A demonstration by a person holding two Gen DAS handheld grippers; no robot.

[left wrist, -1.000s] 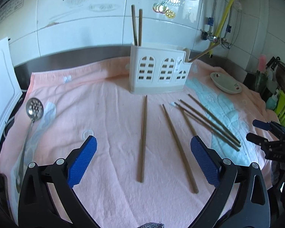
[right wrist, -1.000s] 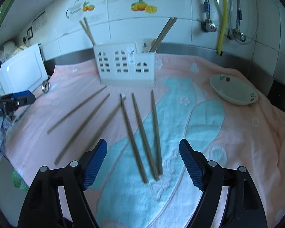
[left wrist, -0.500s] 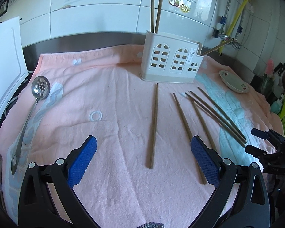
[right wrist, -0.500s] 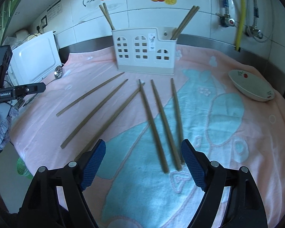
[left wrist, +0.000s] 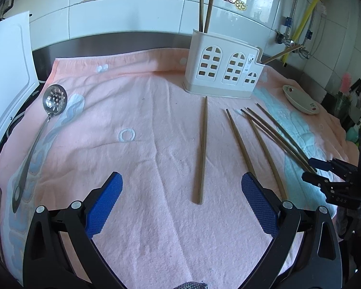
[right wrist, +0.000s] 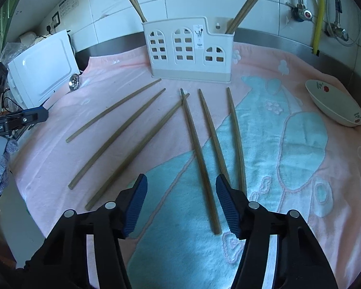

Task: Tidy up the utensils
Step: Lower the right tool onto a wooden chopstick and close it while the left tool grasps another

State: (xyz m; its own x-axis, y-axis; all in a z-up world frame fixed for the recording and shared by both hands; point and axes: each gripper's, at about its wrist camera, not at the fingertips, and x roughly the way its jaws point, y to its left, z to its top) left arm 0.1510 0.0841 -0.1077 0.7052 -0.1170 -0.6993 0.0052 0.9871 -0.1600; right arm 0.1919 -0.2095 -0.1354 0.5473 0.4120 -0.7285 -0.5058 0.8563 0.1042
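Observation:
Several brown chopsticks lie fanned out on a pink and blue towel [left wrist: 144,228] in front of a white house-shaped utensil holder [left wrist: 221,72] [right wrist: 190,50] that has chopsticks standing in it. My left gripper [left wrist: 180,183] is open just above the towel, and the near end of one chopstick [left wrist: 202,154] lies between its fingers. My right gripper [right wrist: 180,183] hangs low over the fan with its jaws closing. A chopstick [right wrist: 199,154] runs between them and the pads stand apart from it. A slotted metal spoon [left wrist: 54,100] lies at the towel's left edge.
A small white bowl [right wrist: 334,106] sits on the towel at the right. A white board [left wrist: 7,72] leans at the left. A tiled wall with pipes and a yellow hose [right wrist: 319,12] stands behind the holder. The towel's near part is bare.
Both grippers have sunk closer to the towel and the chopsticks look larger. The right gripper's jaws have narrowed around one chopstick. The left jaws keep the same width.

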